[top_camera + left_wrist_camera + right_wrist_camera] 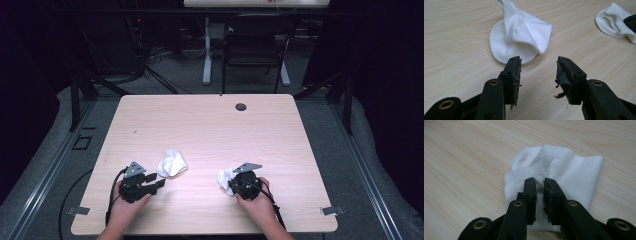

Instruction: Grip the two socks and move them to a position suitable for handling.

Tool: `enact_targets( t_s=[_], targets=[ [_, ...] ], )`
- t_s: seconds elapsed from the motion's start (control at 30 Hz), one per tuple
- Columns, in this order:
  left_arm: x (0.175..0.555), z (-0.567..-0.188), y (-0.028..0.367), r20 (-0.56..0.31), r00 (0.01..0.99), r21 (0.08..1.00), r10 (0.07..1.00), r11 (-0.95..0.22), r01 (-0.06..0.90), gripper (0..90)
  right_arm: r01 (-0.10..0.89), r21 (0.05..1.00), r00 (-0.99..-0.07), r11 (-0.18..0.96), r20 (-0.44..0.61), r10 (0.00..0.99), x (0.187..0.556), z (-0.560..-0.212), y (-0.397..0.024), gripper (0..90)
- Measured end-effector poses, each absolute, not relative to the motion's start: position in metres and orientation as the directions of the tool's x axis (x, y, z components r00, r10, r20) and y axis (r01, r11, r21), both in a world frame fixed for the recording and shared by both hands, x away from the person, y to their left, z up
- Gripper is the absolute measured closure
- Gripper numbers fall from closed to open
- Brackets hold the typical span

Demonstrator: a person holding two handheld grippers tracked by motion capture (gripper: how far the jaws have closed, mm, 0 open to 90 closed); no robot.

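Two white socks lie on the wooden table (210,125). One crumpled sock (171,163) (521,37) rests just beyond my left gripper (160,184) (539,67), whose jaws stand wide open with nothing between them, a little short of the sock. The other sock (223,176) (574,170) lies flat under my right gripper (231,184) (539,183). Its jaws are nearly together and pinch a raised fold near the ribbed cuff. In the left gripper view this second sock (614,21) lies far off at the upper right.
A round cable hole (241,106) sits near the table's far edge. A black chair (255,45) and a white desk leg (207,55) stand on the floor beyond the table. Both of the person's hands rest near the front edge.
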State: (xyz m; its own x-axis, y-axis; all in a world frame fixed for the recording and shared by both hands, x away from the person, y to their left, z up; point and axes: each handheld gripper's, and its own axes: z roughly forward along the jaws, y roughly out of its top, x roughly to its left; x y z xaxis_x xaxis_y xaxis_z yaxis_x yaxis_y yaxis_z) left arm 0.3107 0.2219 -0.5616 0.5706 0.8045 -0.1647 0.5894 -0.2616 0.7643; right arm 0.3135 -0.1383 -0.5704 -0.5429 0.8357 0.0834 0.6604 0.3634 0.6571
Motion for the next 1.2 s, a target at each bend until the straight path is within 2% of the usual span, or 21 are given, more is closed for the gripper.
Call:
enact_targets(
  t_s=[0.63, 0.8, 1.2],
  targets=[
    [0.307, -0.558, 0.216, -0.156, 0.583, 0.776, 0.798, -0.266, 0.572, 54.4, 0.624, 0.655, -0.623, 0.426, 0.088, 0.777, 0.294, -0.571, -0.109, 81.2],
    [0.316, -0.557, 0.215, -0.186, 0.558, 0.780, 0.809, -0.223, 0.584, 52.6, 0.613, 0.653, -0.644, 0.445, 0.085, 0.760, 0.290, -0.571, -0.103, 81.3],
    [0.338, -0.551, 0.212, -0.174, 0.528, 0.777, 0.831, -0.214, 0.592, 50.3, 0.594, 0.657, -0.671, 0.463, 0.088, 0.736, 0.284, -0.571, -0.097, 82.0]
  ],
)
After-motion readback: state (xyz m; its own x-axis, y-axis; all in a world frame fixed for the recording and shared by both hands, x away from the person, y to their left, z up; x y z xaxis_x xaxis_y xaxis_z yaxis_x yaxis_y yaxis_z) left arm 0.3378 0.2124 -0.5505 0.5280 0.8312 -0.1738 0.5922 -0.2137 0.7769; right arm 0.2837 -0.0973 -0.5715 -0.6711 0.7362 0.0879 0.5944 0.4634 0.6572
